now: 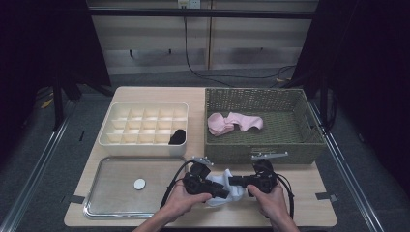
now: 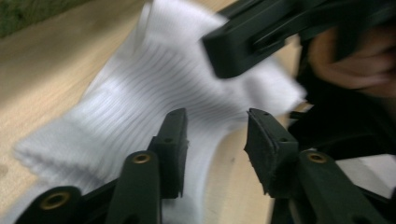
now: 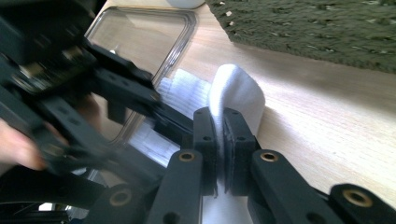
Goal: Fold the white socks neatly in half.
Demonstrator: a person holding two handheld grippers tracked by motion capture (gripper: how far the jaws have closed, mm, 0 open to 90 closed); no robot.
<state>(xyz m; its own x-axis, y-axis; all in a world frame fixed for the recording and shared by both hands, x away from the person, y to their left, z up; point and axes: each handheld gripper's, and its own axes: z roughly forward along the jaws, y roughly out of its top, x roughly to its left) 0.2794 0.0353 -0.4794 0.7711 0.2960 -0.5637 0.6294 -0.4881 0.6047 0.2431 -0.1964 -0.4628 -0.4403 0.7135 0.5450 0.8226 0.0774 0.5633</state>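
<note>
The step in hand looks like folding a white sock (image 1: 220,189) on the surface at the person's edge, just in front of the basket (image 1: 265,151). The right gripper (image 3: 219,140) pinches a raised fold of it; the left gripper (image 2: 215,140) has its jaws spread over the cloth (blurred, probably not pressing). Next the left must take hold for the fold. The sock is ribbed, soft and crumpled.

two grippers: left gripper (image 1: 220,192), right gripper (image 1: 232,181). one white sock (image 1: 223,192) between them. one pink sock (image 1: 234,123) at one o'clock in one woven basket (image 1: 263,152). one divided organiser (image 1: 143,143) at eleven, with one black sock (image 1: 177,137). one clear tray (image 1: 116,212) at nine.
</note>
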